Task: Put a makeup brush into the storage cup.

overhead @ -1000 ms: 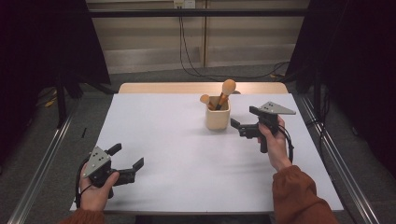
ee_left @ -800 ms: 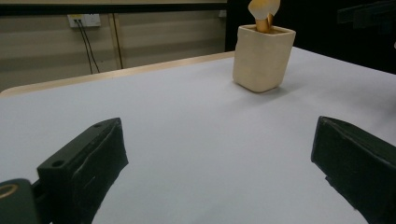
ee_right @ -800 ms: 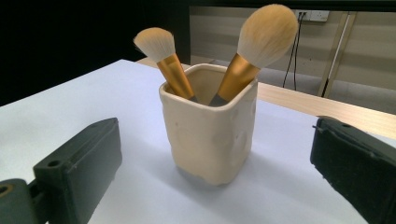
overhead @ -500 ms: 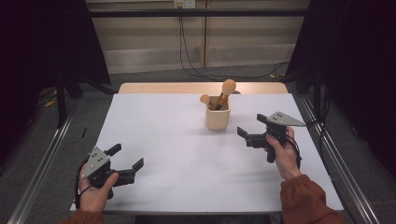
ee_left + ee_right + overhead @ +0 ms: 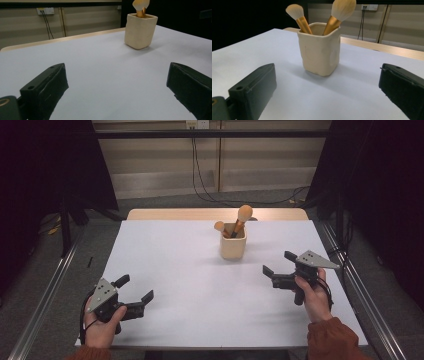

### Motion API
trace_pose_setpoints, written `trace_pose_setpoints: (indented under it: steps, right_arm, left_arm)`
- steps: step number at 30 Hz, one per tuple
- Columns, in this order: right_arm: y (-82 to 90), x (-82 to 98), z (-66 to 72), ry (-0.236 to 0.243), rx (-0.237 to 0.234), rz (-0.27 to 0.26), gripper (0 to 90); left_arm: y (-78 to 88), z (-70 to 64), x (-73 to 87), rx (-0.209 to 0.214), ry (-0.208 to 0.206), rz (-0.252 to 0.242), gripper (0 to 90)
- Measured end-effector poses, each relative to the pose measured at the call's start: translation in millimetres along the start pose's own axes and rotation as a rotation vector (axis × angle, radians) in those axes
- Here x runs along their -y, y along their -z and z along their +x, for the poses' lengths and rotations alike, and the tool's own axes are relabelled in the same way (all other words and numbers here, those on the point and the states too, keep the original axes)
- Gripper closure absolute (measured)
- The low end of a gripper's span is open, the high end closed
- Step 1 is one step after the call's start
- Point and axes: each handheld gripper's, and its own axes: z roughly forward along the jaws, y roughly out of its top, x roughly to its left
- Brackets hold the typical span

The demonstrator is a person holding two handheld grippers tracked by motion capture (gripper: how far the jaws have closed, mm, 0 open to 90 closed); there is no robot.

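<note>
A cream square cup (image 5: 233, 246) (image 5: 140, 30) (image 5: 320, 48) stands upright at the back middle of the white table (image 5: 200, 285). Two makeup brushes with gold handles lean in it, bristles up: a tall brush (image 5: 243, 217) (image 5: 340, 12) and a shorter brush (image 5: 220, 227) (image 5: 298, 14). My right gripper (image 5: 278, 264) (image 5: 327, 87) is open and holds nothing; it sits right of the cup and a little nearer, jaws facing it. My left gripper (image 5: 134, 289) (image 5: 117, 92) is open too, low over the near left corner, far from the cup.
A light wooden strip (image 5: 170, 214) runs along the table's far edge. Metal rails (image 5: 50, 285) flank the table on both sides. Cables (image 5: 205, 185) hang down the back wall to the floor. Dark curtains stand at both sides.
My right gripper has drawn back from beside the cup toward the near right of the table. The left gripper has stayed where it was.
</note>
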Motion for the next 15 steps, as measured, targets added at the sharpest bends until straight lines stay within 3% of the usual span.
trace_pose_setpoints:
  steps: [15]
  right_arm:
    - [32.5,21.5,2.8,-0.002,0.051,-0.001,1.3]
  left_arm:
    - [1.0,-1.1,-0.4,0.009,-0.009,0.006,3.0]
